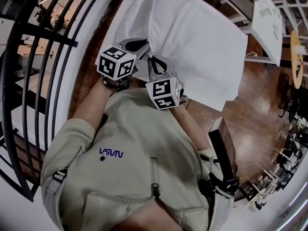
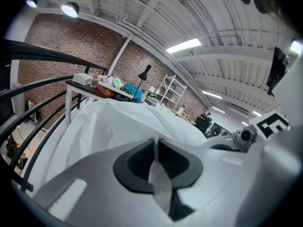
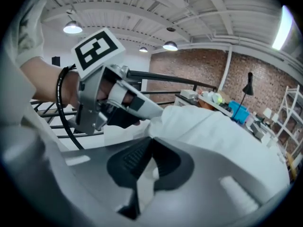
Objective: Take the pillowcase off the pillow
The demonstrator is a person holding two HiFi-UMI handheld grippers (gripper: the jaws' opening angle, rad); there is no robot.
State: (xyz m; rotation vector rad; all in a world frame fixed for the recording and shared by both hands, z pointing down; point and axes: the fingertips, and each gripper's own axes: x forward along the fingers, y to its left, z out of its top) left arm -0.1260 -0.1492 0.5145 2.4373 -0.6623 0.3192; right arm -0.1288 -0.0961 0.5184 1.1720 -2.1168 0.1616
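A person beside a black railing (image 1: 43,81) holds a full white pillowcase (image 1: 192,37) out in front, above a wooden floor (image 1: 255,109). The left gripper (image 2: 155,143) has its fingers pressed together on a fold of the cloth. The right gripper (image 3: 148,145), just beside it, pinches the same near edge of the pillowcase.

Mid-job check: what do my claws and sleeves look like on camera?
The left claw and right claw are pale grey with black ribbed pads. Each carries a white cube with black square markers. A black cable loops by the left wrist. The top is light beige, zip-fronted, with blue lettering; its sleeves leave the forearms bare.
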